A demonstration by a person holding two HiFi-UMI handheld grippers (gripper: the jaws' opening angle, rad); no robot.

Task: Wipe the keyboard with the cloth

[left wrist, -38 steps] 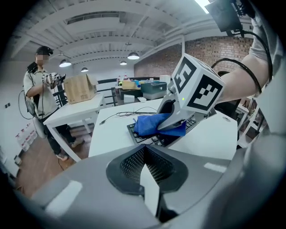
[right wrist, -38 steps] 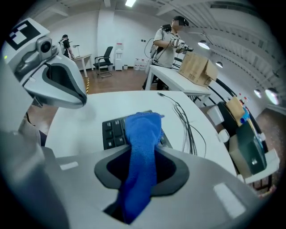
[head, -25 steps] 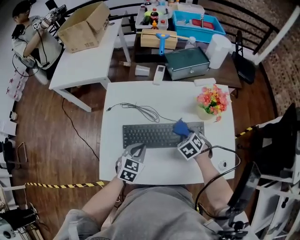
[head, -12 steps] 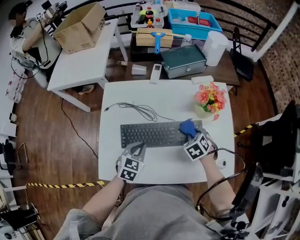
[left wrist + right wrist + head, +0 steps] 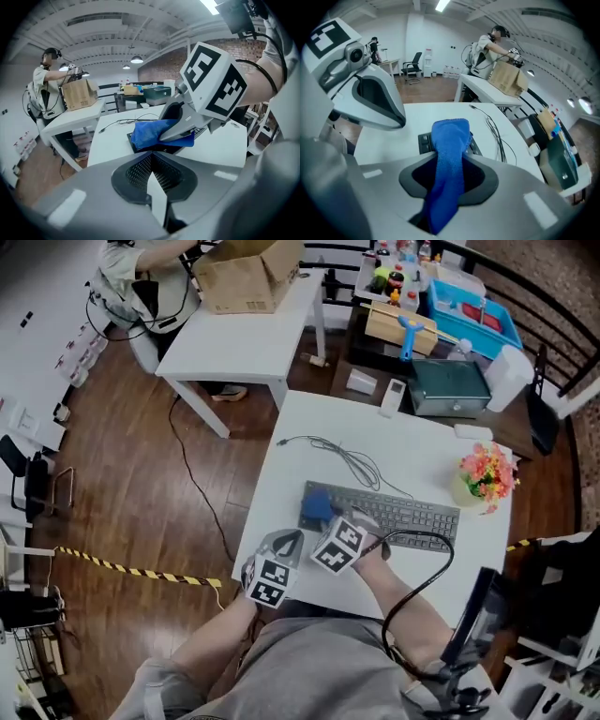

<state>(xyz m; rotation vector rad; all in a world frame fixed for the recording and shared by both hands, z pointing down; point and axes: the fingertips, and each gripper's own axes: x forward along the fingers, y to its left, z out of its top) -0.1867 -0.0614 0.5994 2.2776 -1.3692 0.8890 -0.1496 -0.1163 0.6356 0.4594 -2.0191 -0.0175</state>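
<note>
The white bench point(image 5: 422, 454) stands on a wooden floor point(image 5: 122, 484). Directly on it:
- a dark keyboard point(image 5: 412, 517), set lengthwise towards the near edge;
- a grey cable point(image 5: 347, 460), loosely looped behind the keyboard;
- a flower pot point(image 5: 486, 476), just beyond the keyboard's right end.

A deep blue cloth point(image 5: 317, 503) is showing against the black keyboard point(image 5: 403, 515), which is standing out on the white table point(image 5: 309, 427). Just below the keyboard, the grey left gripper point(image 5: 287, 542) and right gripper point(image 5: 328, 523) are displaying black-and-white square markers. To the keyboard's right, flowers point(image 5: 487, 472) are glowing pink and orange.
</note>
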